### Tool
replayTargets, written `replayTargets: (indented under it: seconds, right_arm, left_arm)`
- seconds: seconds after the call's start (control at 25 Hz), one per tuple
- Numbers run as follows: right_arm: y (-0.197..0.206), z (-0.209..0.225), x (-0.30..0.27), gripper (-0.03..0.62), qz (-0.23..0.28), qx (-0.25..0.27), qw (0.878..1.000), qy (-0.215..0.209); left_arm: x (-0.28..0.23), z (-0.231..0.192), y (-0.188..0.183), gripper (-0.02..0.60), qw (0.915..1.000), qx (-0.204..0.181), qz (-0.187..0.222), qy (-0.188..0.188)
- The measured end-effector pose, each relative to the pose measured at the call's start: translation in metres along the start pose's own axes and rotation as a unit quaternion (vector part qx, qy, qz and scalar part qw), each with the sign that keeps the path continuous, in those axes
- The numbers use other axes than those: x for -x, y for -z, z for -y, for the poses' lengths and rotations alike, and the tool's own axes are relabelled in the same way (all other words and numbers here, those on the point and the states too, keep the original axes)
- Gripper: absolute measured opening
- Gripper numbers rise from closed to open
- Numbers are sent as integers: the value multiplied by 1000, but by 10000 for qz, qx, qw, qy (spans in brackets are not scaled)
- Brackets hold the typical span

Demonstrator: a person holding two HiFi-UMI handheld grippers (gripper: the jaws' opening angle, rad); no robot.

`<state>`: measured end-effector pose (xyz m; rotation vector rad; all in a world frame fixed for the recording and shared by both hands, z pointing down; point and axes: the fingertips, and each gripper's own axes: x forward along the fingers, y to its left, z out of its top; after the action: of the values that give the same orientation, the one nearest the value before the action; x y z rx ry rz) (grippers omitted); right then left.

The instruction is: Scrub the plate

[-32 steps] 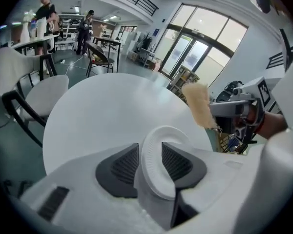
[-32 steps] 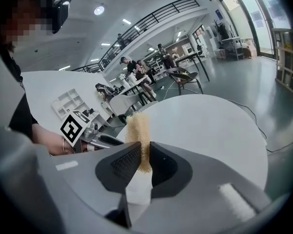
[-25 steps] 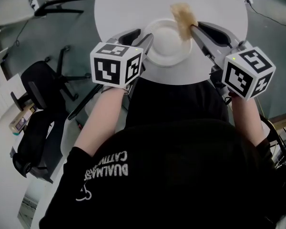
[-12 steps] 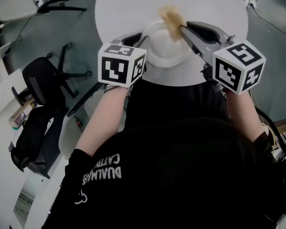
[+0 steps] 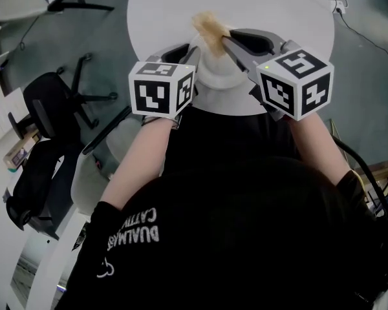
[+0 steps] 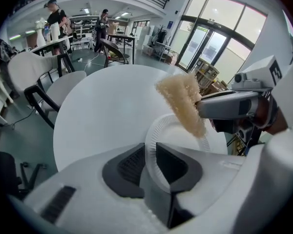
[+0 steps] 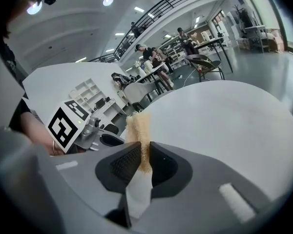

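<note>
A white paper plate (image 5: 215, 70) sits near the front edge of the round white table (image 5: 278, 11). My left gripper (image 5: 193, 51) has just been closing, and its jaws now pinch the plate's left rim (image 6: 150, 152). The plate (image 6: 180, 140) looks tilted up in the left gripper view. My right gripper (image 5: 225, 41) is shut on a tan scrubbing sponge (image 5: 210, 26), which hangs over the plate's far side. In the right gripper view the sponge (image 7: 138, 128) sticks up between the pads of the right gripper (image 7: 144, 155). The sponge (image 6: 183, 104) touches the plate's rim.
Dark office chairs (image 5: 52, 102) stand on the floor to the left of the table. A cable (image 5: 349, 18) runs over the floor at the right. White chairs (image 6: 19, 77) and people stand far behind the table (image 6: 102, 106).
The right gripper has carried the sponge leftward, from the plate's right side to above its far left part. The left jaws have narrowed onto the plate's rim.
</note>
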<state>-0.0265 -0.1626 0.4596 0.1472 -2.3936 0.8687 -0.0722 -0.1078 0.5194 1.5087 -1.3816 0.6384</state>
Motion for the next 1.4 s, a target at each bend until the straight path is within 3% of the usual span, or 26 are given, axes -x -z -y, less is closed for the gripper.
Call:
replayTargets:
  seconds: [0.24, 0.44, 0.76, 1.0, 1.16, 1.4]
  right_arm:
    - [11, -18, -30, 63, -419, 582, 9974, -46]
    - [13, -20, -39, 63, -621, 653, 9959, -62]
    - [15, -25, -43, 57, -731, 1107, 9912, 8]
    - [17, -34, -52, 57, -1132, 1751, 9780, -34]
    - [25, -30, -55, 55, -1514, 2233, 9628, 144]
    - [29, -31, -58, 54, -1650, 1889, 9675, 324]
  left_arm:
    - [-1, -5, 2, 72, 9999, 75, 108, -39]
    - [0, -5, 1, 72, 9994, 271, 233, 21]
    - [4, -1, 3, 71, 9989, 202, 406, 101]
    - [6, -4, 4, 69, 9993, 58, 338, 165]
    - [6, -3, 5, 69, 9994, -17, 312, 167]
    - [8, -5, 7, 66, 9991, 13, 331, 272]
